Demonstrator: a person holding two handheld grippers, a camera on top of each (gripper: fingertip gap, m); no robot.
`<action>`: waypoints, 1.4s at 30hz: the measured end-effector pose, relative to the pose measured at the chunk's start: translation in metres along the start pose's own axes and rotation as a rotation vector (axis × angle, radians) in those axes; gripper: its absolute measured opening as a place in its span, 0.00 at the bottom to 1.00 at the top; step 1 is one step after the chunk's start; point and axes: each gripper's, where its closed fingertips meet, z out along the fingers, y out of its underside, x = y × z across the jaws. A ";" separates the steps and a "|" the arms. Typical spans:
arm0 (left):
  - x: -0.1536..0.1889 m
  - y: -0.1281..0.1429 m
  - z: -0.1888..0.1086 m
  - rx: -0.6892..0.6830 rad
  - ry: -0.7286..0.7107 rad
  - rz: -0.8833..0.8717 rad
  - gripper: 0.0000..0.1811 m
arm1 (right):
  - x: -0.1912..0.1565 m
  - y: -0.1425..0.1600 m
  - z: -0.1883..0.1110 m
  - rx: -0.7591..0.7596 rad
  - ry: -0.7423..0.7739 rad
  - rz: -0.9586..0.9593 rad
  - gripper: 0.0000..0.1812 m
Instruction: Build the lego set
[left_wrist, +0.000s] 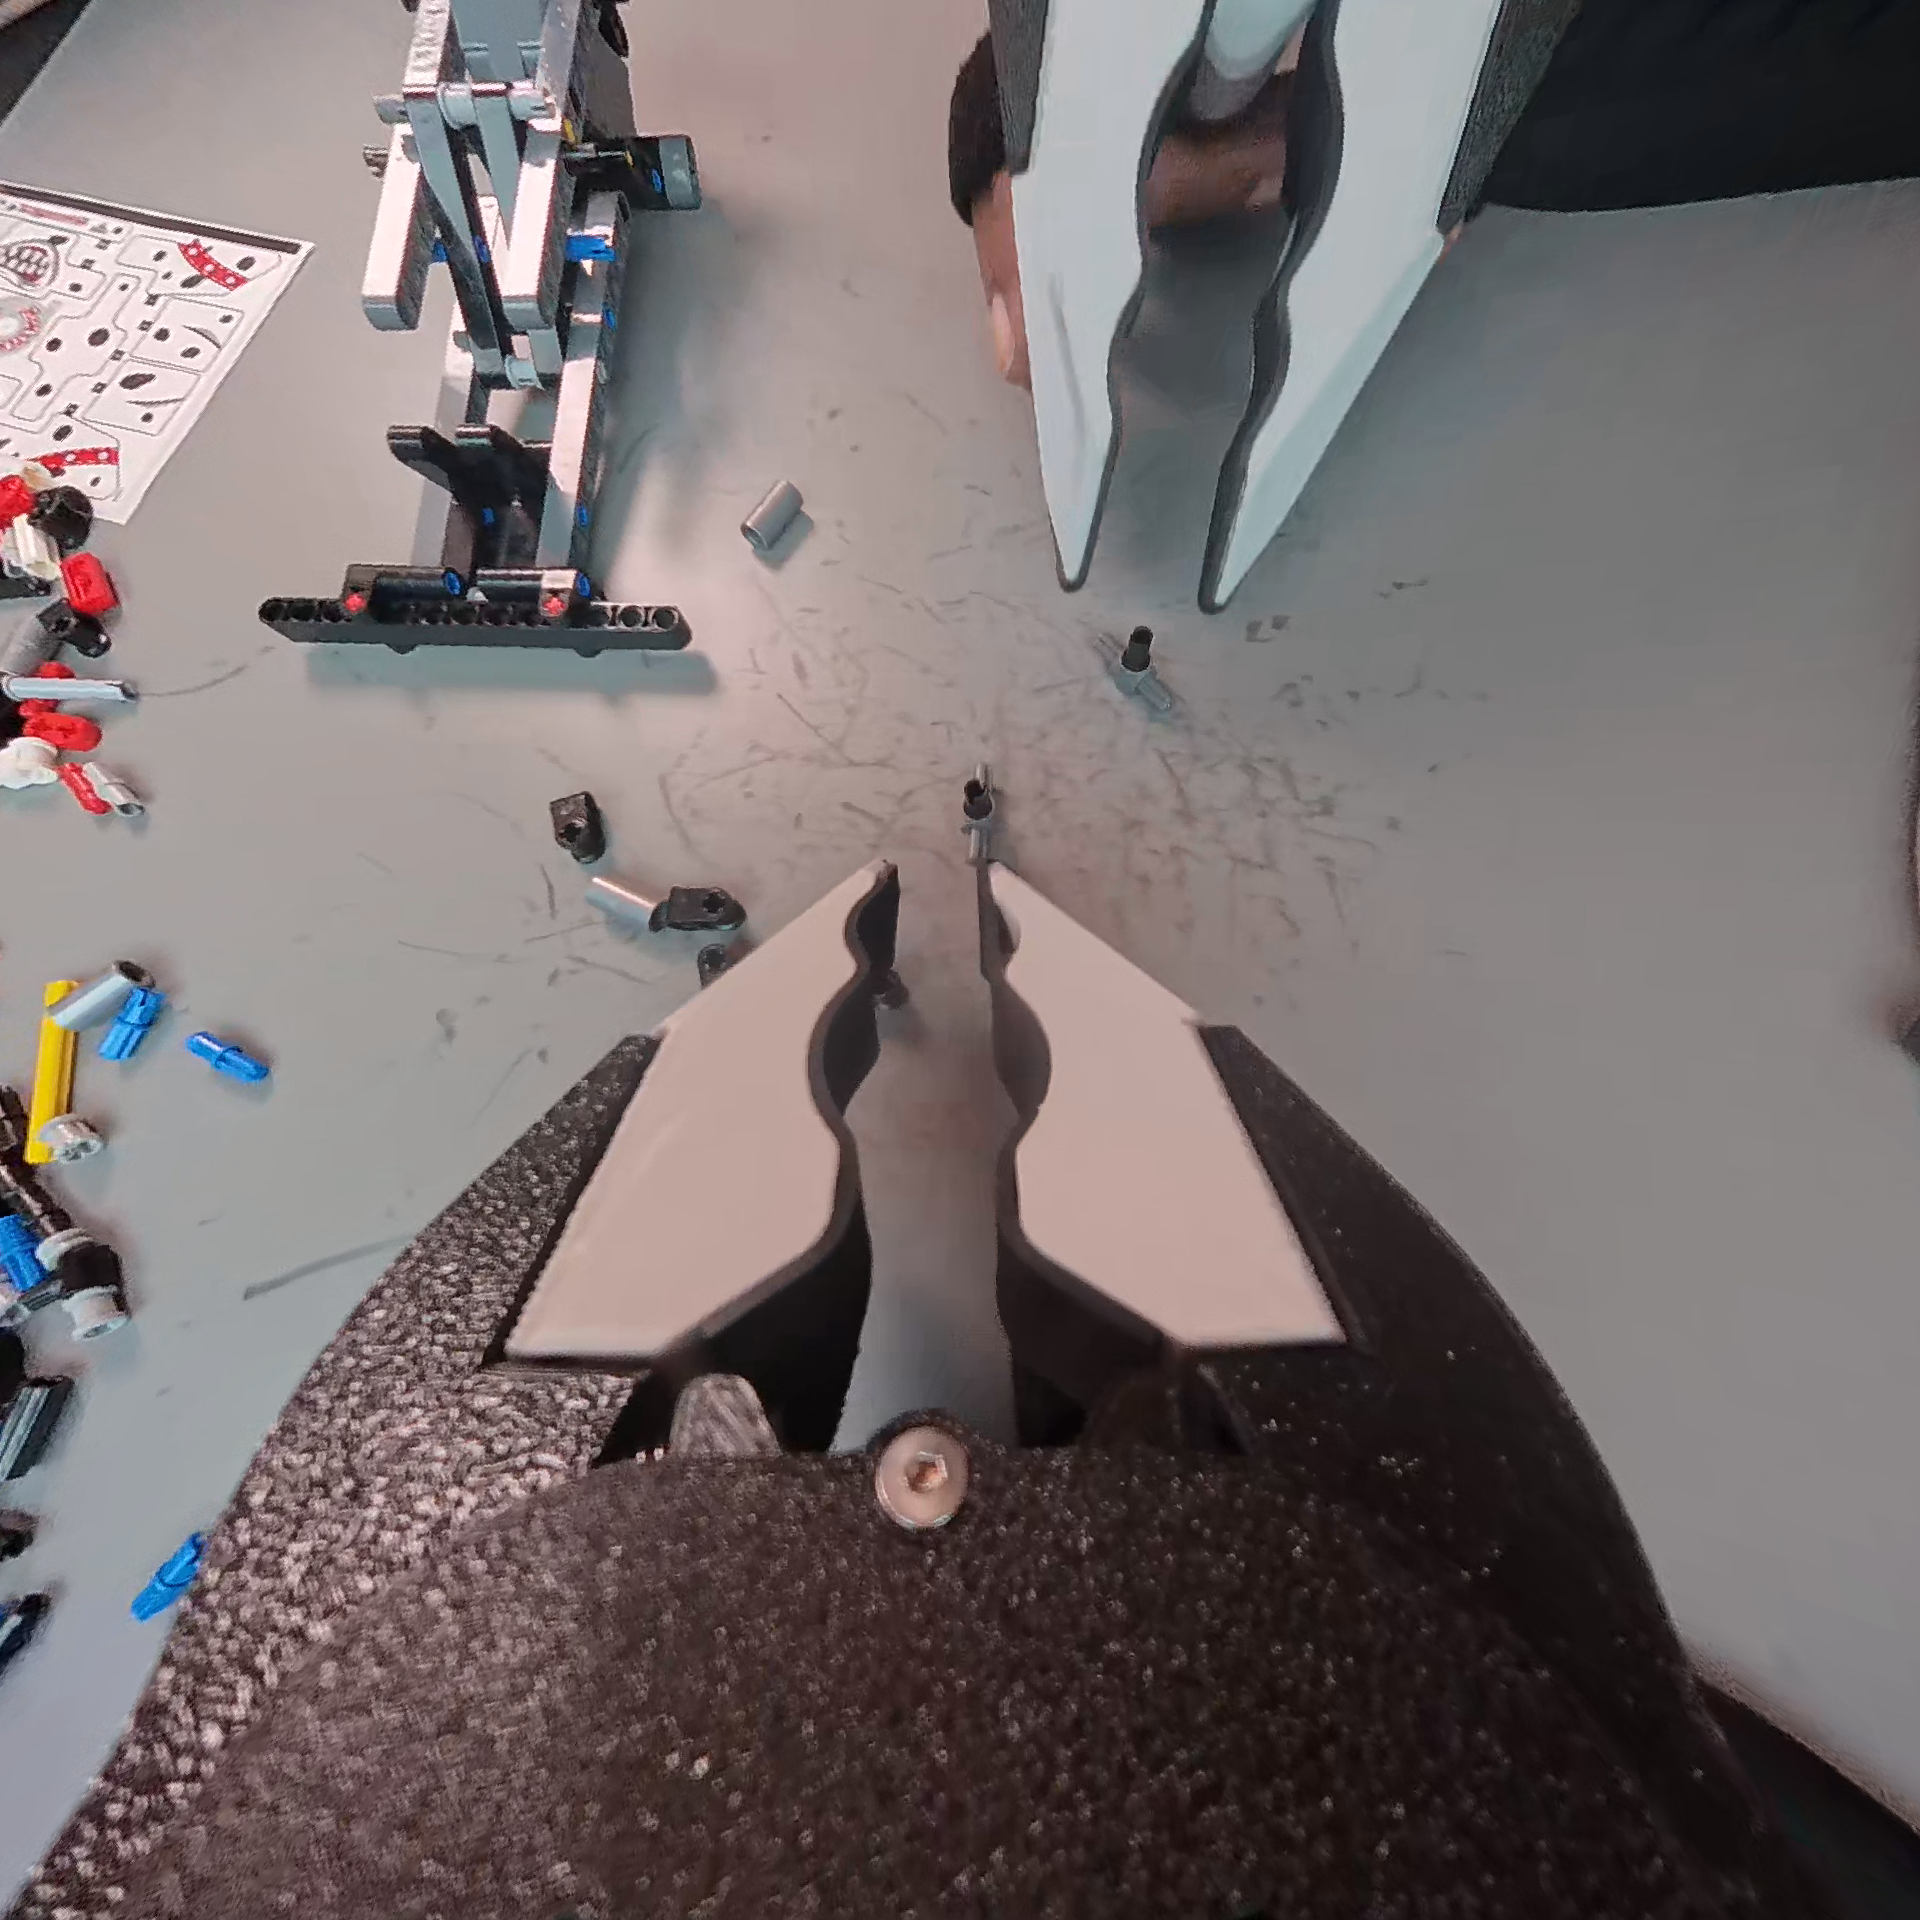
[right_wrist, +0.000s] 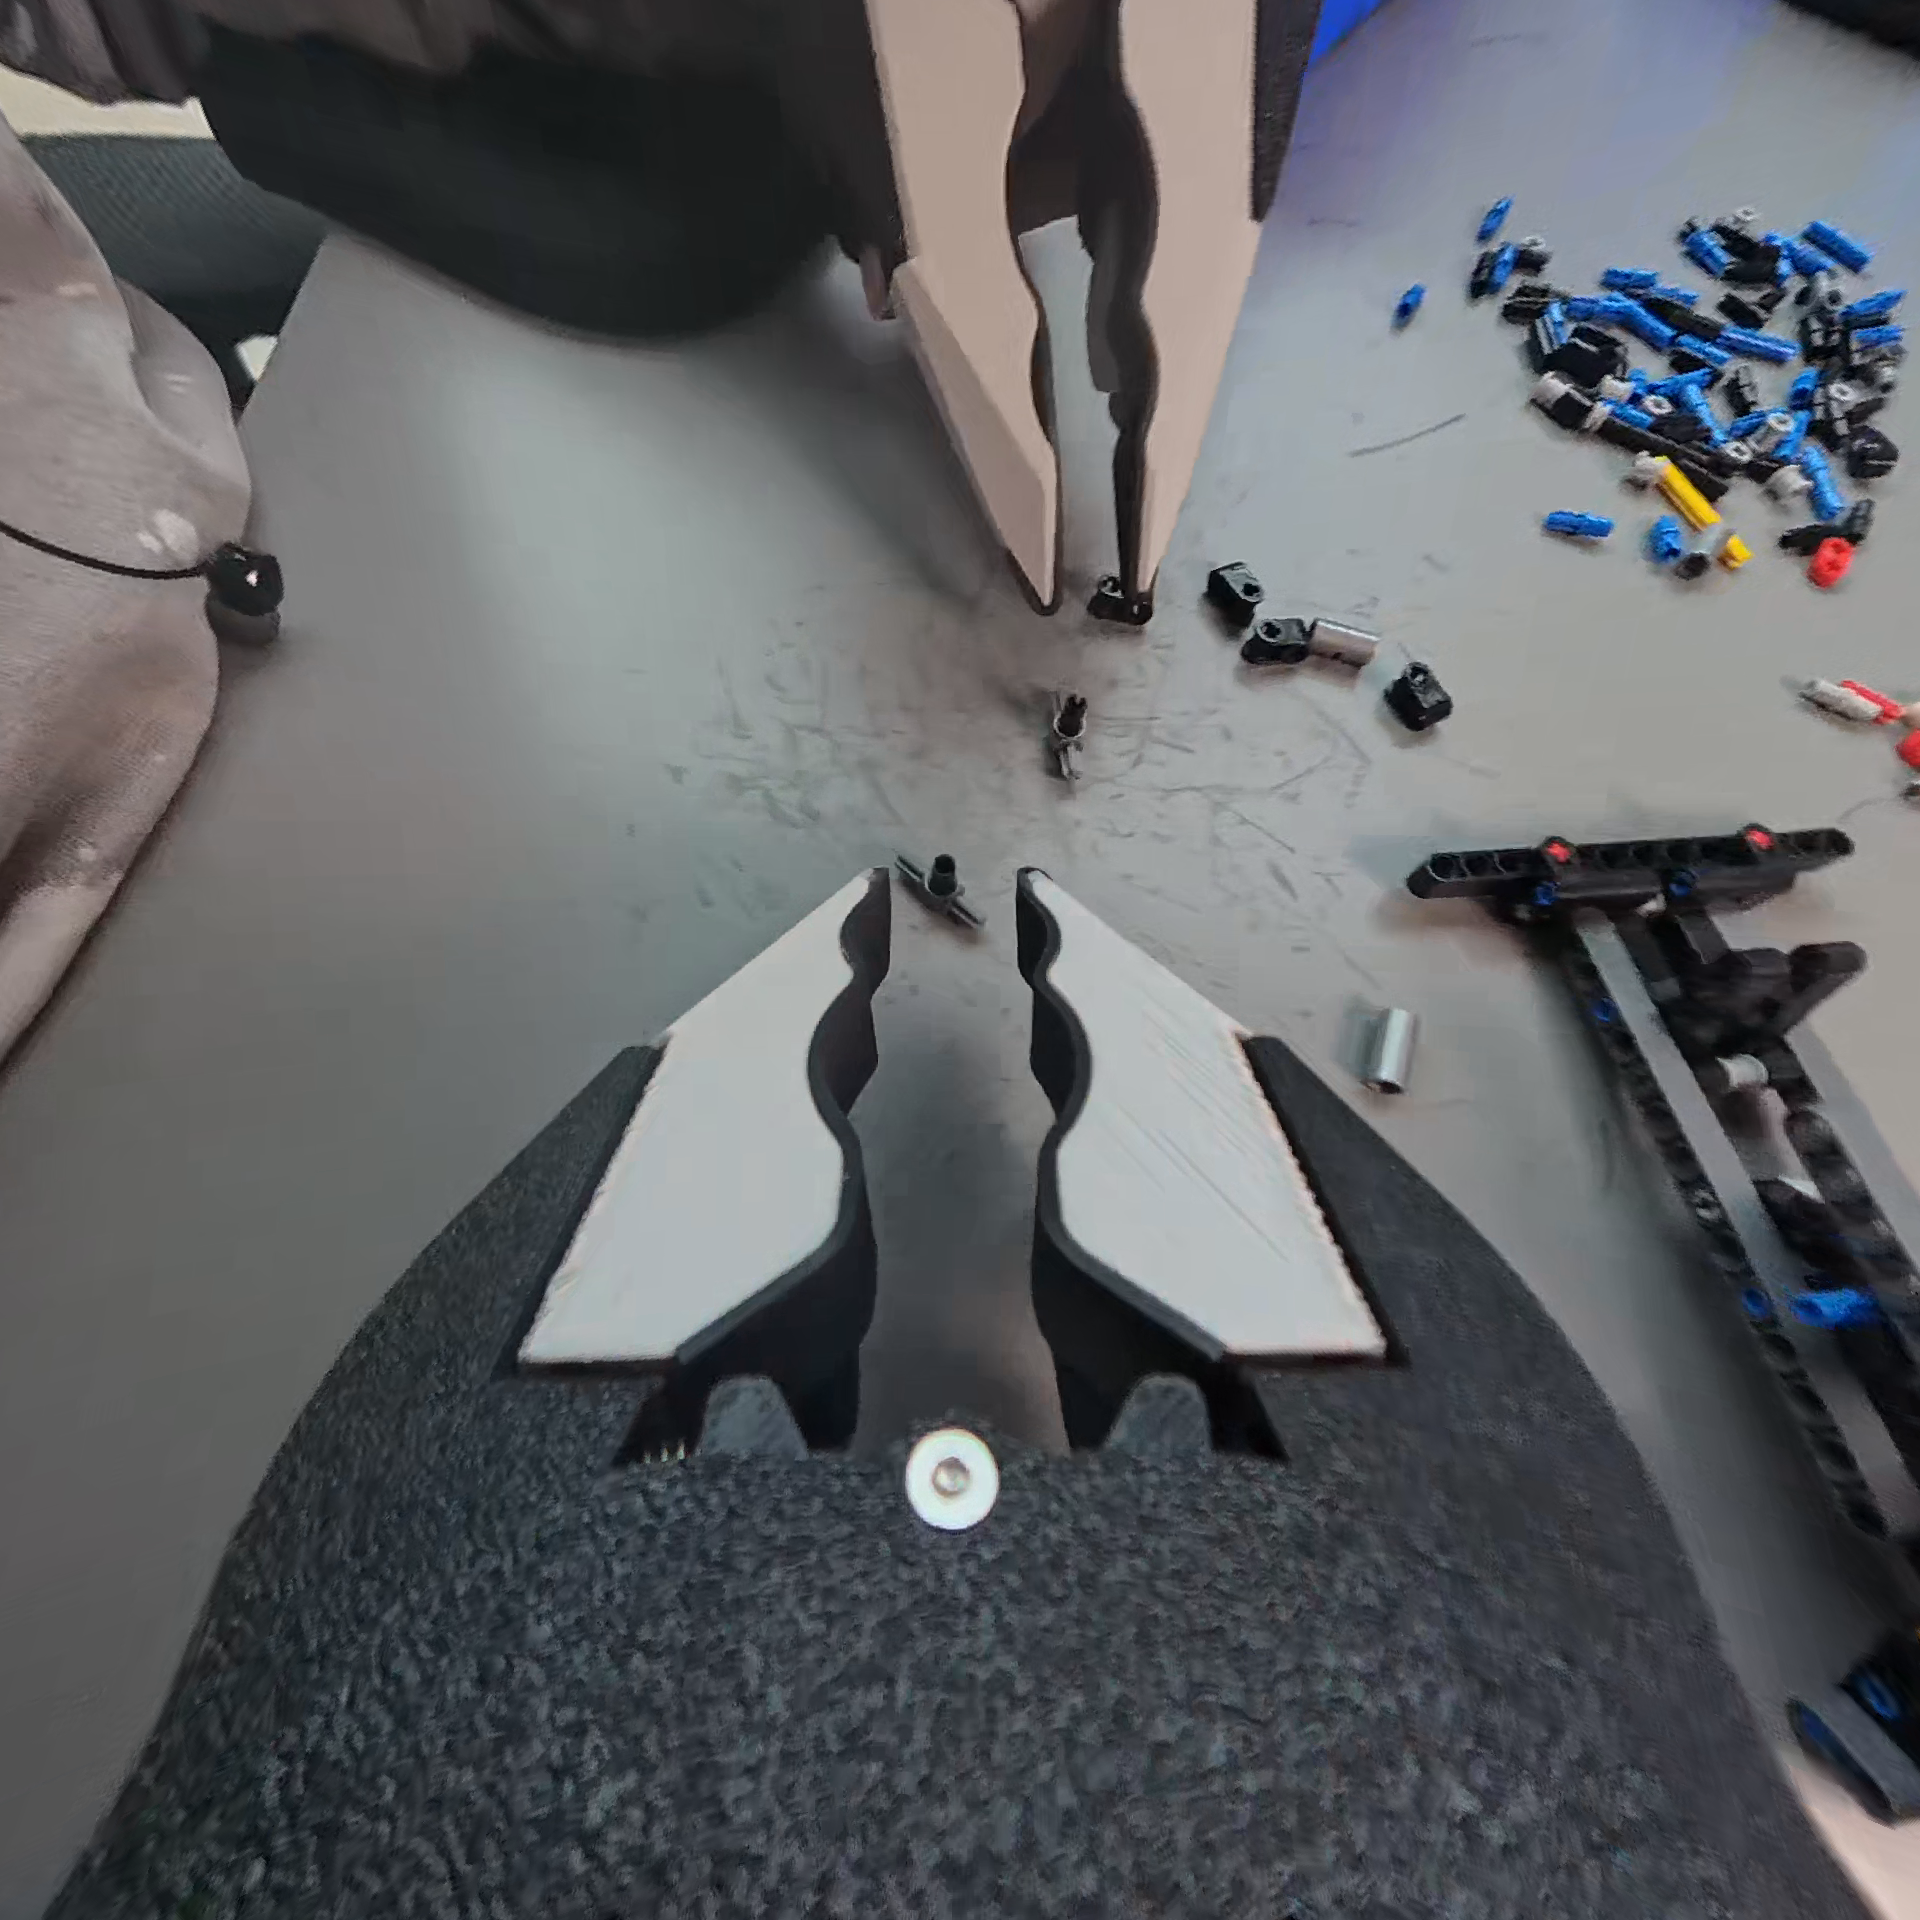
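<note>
The partly built grey and black lego frame (left_wrist: 488, 416) lies on the grey table (left_wrist: 1558, 831); it also shows in the right wrist view (right_wrist: 1662, 987). My left gripper (left_wrist: 935, 878) is open and empty, low over the table, with a small grey-black pin piece (left_wrist: 979, 816) just ahead of its right tip. My right gripper (right_wrist: 954, 883) is open and empty, with a second small pin piece (right_wrist: 940, 883) on the table at its tips. The grippers face each other: the right gripper (left_wrist: 1141, 592), the left gripper (right_wrist: 1091, 605). A black connector (right_wrist: 1117, 605) lies at the left gripper's tips.
A grey sleeve (left_wrist: 774, 511) and black connectors (left_wrist: 577, 826) lie loose near the frame. A pile of blue, black, red and yellow parts (right_wrist: 1714, 384) and a sticker sheet (left_wrist: 125, 332) sit at the table's side. A person's grey garment (right_wrist: 94, 520) borders the table. The tips of one gripper are about 7 cm away from the tips of the other.
</note>
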 end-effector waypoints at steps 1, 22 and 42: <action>0.001 0.000 0.000 0.005 0.009 -0.005 0.09 | -0.003 0.000 0.006 -0.024 -0.010 -0.015 0.14; 0.015 0.004 0.022 -0.072 0.074 -0.001 0.05 | 0.037 0.028 -0.025 -0.174 0.146 0.046 0.04; 0.005 0.003 0.009 -0.017 0.093 -0.053 0.10 | 0.045 0.049 -0.030 -0.216 0.191 0.095 0.04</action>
